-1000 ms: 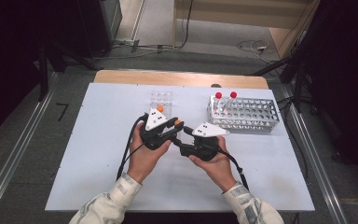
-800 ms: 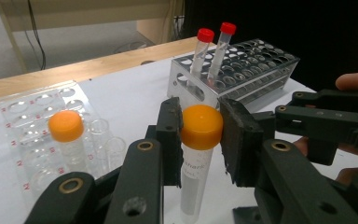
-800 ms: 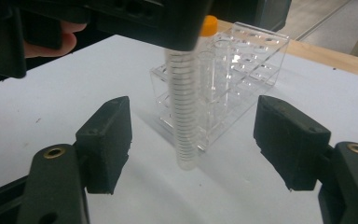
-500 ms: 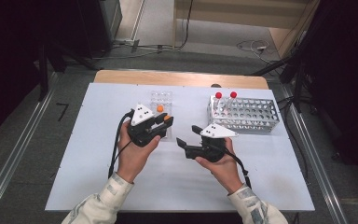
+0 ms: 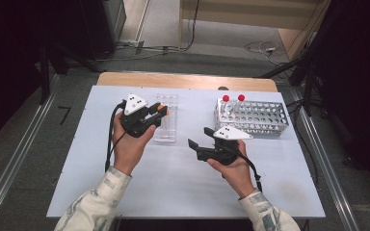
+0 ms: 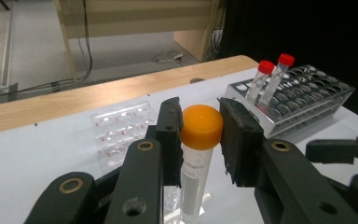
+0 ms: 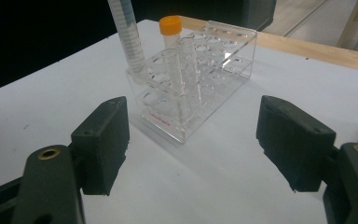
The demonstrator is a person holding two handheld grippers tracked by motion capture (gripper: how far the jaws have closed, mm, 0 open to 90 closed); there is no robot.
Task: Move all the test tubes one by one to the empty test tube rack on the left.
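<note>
The left gripper has its fingers pinching the orange-capped tube just under and across the cap, the tube hanging upright at the clear rack, whether above it or partly down in a well I cannot tell. The tube looks like light, stiff plastic with a smooth, slippery wall, so I would judge the cap rim the safer place to hold it, since the cap's lip stops it sliding down through the pads. Squeezing hard should not be needed; a thin wall could crack or the tube could twist out.

The right gripper sits at about five o'clock on the bench, its fingers spread wide and holding nothing, aimed at the clear rack. That rack holds a bare graduated tube leaning in a near well, with the orange cap behind it; the other wells look empty.

Farther off, at about two o'clock, the metal rack carries two red-capped tubes standing at its left end, the remaining holes vacant.
</note>
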